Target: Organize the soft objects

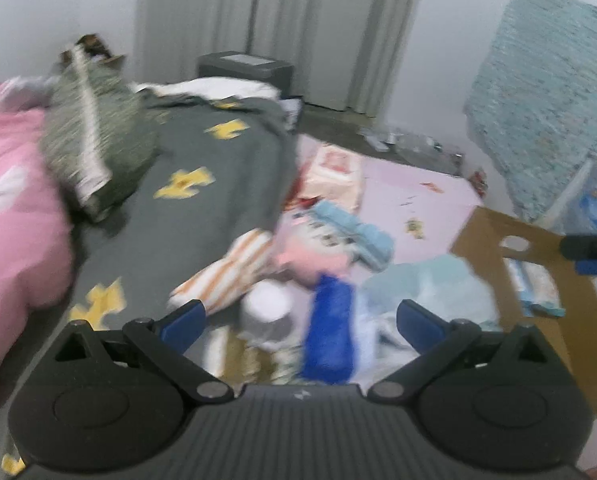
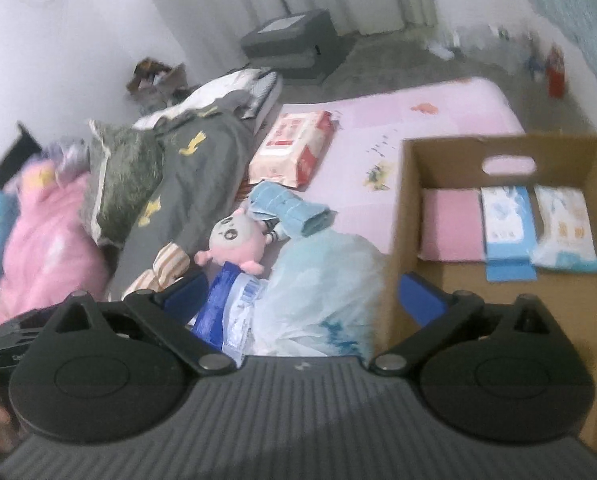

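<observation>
Right wrist view: right gripper jaws spread, empty — the pink plush toy lies at eleven o'clock; pinch its body squarely, then carry it to the cardboard box at two o'clock.

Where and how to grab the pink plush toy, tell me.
Grip the pink plush toy across its round body, coming down from above with the right gripper, which is open. It lies face up on the mat between the blue cloth and the plastic bag; its small limbs look too slight for a firm hold.
</observation>
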`<state>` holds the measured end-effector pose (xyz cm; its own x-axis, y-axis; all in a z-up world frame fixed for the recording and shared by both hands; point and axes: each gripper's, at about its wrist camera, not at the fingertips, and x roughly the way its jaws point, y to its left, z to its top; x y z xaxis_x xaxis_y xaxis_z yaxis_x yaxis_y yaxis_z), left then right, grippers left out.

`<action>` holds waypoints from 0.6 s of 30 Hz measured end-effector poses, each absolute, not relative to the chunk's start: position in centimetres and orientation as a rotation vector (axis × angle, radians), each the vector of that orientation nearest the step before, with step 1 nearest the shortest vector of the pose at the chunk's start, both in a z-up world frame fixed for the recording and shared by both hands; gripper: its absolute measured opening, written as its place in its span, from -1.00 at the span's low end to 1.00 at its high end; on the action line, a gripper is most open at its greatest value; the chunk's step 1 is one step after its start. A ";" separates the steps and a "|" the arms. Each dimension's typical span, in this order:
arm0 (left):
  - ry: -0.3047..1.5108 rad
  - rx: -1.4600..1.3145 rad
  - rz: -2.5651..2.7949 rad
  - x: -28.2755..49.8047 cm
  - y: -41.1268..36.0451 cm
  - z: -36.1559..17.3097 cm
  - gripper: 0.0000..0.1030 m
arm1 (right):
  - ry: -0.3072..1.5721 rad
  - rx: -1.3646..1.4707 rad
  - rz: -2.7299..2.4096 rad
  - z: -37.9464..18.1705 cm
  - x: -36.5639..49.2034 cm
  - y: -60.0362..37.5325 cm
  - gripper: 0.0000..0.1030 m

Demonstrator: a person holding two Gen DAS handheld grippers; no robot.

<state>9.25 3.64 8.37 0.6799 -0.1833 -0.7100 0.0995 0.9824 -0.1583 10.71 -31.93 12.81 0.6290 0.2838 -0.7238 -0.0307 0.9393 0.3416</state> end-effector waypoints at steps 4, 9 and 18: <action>0.810 -0.121 -0.140 8.1 5.9 6.1 0.97 | 0.842 0.304 0.260 12.5 10.8 -28.0 0.98; 0.801 -0.087 -0.228 7.2 4.7 3.8 0.86 | 0.841 0.476 0.419 10.3 11.0 -25.3 0.98; 0.852 -0.006 -0.325 10.5 0.1 0.1 0.05 | 1.072 0.665 0.419 3.4 15.6 -22.0 0.40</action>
